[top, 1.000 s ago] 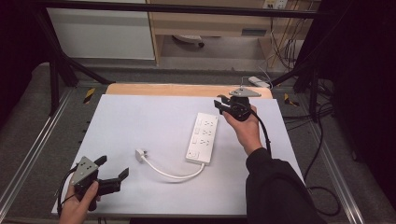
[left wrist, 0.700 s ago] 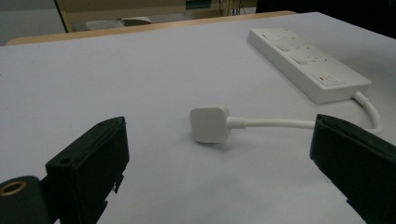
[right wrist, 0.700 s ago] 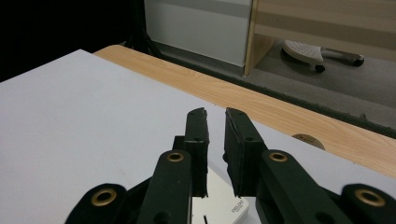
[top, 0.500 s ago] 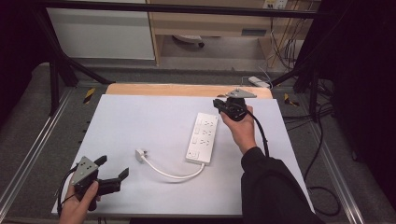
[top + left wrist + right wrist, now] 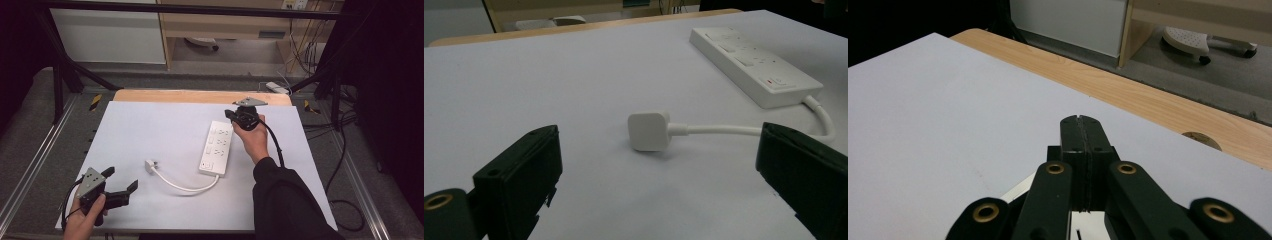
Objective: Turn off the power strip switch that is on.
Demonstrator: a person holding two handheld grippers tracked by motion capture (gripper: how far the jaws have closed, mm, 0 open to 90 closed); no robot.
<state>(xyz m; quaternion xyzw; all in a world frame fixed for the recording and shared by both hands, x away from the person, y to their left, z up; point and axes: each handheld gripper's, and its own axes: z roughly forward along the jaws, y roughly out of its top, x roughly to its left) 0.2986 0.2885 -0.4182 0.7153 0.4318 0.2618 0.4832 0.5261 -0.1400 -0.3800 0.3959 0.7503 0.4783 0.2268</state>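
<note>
White sheet [image 5: 165,130] covering a table with a bare wooden strip [image 5: 200,96] along its far edge; grey floor, dark frame rails and pale cabinets behind.

Item 1: right gripper [image 5: 231,114], held in the person's right hand [image 5: 252,137]. Jaws pressed flat together, having just finished closing, with nothing between them. The right gripper view shows the two pads meeting in a thin seam [image 5: 1081,131], tips over the sheet, white plastic just below them. Position: above the far end of item 2.

Item 2: power strip [image 5: 216,147], white, several sockets in a row, lying flat directly beneath and in front of the right gripper, running back toward the person. Switch end nearest the person. Whether the closed tips touch it cannot be told.

Item 3: cord [image 5: 182,183], white, leaving the near end of the strip and curving away toward the left gripper.

Item 4: plug [image 5: 648,130], white, square-backed, at the cord's free end, lying on the sheet.

Item 5: left gripper [image 5: 121,181], in the left hand [image 5: 85,217] at the sheet's near left corner. Jaws spread wide, empty. In the left gripper view the plug lies ahead, between the lines of the two jaws, apart from both; the power strip lies beyond, to the upper right.
</note>
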